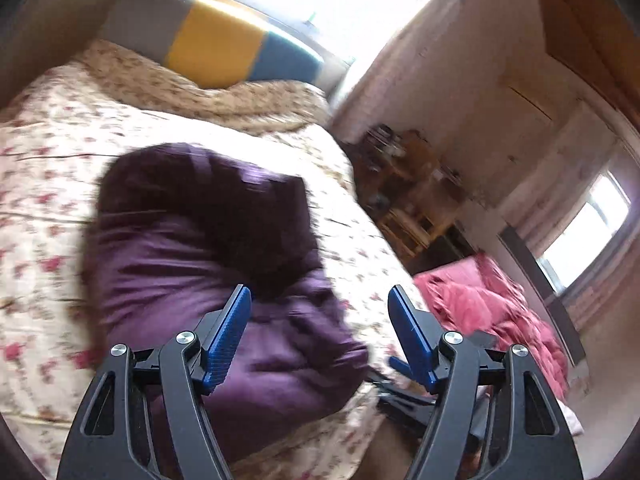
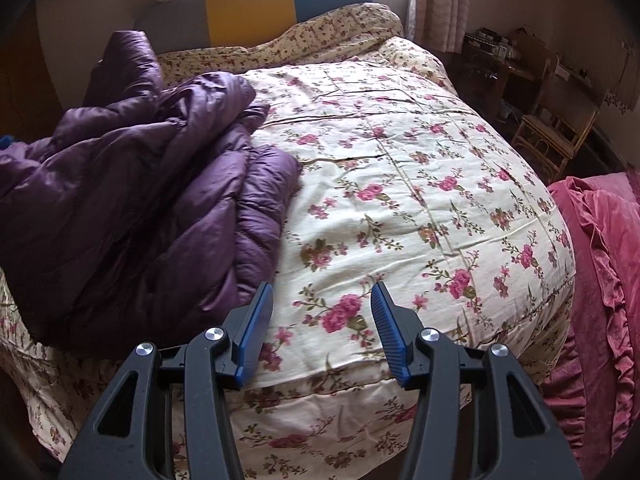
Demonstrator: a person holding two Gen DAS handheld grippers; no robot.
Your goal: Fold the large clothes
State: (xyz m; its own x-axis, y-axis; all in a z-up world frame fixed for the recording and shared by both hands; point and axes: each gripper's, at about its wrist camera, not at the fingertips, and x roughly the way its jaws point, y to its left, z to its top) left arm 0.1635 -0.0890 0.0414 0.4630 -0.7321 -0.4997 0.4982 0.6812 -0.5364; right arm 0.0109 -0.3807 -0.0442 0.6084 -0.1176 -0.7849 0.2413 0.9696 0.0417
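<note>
No legible text, label, brand, number or sign found in either view. Small items on the dark wooden shelf (image 2: pixel 500 56) by the wall too small and blurred to read.

A dark purple quilted puffer jacket (image 2: pixel 132 184) lies crumpled in a loose heap on a bed covered by a cream quilt (image 2: pixel 420 184) printed with pink flowers. It sits along the bed's left side, reaching close to the foot edge, with shiny padded folds bunched over one another. One part rises toward the head of the bed.
</note>
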